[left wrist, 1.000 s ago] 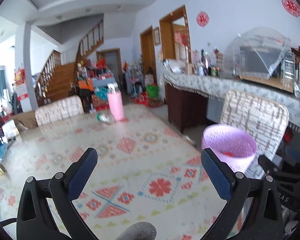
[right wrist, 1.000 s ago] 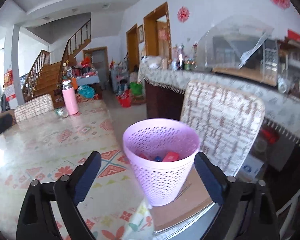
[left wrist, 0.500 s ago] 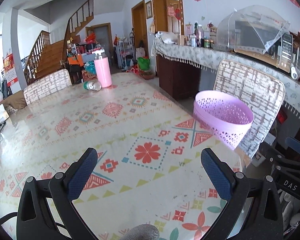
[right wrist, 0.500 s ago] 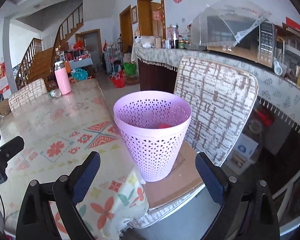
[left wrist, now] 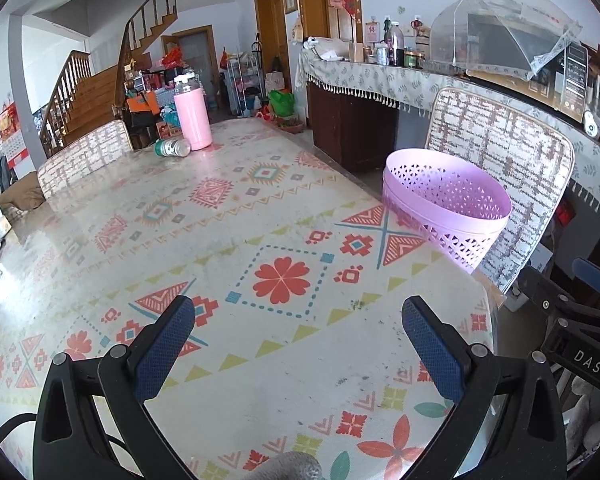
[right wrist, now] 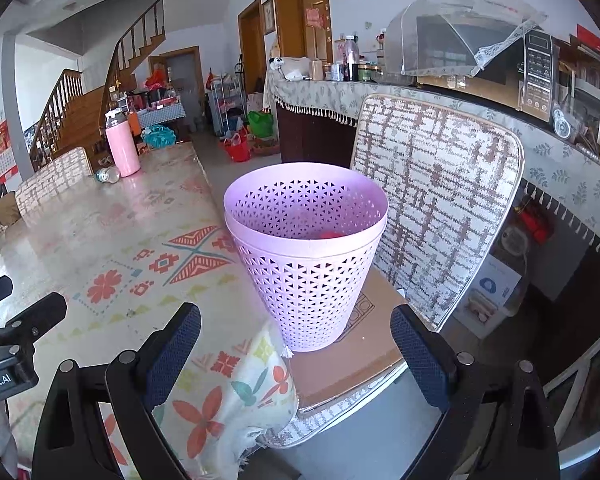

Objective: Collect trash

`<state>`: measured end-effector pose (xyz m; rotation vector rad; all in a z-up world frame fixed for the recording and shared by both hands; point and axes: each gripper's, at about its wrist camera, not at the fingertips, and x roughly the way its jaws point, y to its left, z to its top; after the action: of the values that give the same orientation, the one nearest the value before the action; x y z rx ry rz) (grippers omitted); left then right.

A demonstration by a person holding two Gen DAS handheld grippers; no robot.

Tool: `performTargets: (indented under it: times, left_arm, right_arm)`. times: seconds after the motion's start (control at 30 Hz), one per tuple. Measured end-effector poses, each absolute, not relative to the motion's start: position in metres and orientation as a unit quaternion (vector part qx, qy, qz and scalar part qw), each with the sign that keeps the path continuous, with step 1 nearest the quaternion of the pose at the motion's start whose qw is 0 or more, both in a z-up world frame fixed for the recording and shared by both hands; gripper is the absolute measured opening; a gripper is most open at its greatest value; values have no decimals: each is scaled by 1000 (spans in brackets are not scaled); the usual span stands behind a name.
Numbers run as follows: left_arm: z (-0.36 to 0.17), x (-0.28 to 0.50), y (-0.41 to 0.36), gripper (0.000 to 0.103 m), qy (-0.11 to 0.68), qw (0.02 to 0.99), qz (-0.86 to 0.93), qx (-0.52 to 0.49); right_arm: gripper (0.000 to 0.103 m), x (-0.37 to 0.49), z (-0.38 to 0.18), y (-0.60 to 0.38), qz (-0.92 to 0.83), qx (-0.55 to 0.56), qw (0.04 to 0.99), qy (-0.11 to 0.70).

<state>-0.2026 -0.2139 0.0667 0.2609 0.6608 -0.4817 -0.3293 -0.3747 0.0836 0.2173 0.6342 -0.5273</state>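
A pink perforated waste basket [right wrist: 306, 254] stands on a cardboard sheet [right wrist: 352, 344] on a chair seat beside the table; something red lies inside it. It also shows in the left wrist view [left wrist: 446, 208]. A clear plastic bottle [left wrist: 172, 147] lies on its side at the table's far end, next to a pink flask [left wrist: 192, 114]. My left gripper [left wrist: 296, 352] is open and empty above the table's near end. My right gripper [right wrist: 294, 354] is open and empty, just in front of the basket.
The table [left wrist: 220, 240] has a patterned floral cloth whose corner hangs off by the chair [right wrist: 436, 208]. A second chair [left wrist: 84, 156] stands at the far left. A sideboard [left wrist: 380, 80] with jars and a mesh food cover runs along the right wall.
Both grippers have drawn back and lowered, so the basket and table look farther off and more of the table shows. Both stay open and empty.
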Motion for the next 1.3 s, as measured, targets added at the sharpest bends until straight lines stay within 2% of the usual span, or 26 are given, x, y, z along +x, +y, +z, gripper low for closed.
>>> performTargets:
  times: [1.3]
  left_arm:
    - [53,-202,-229,103,340,897,-243,143]
  right_arm:
    - [98,-329,74,-381,-249,119,909,312]
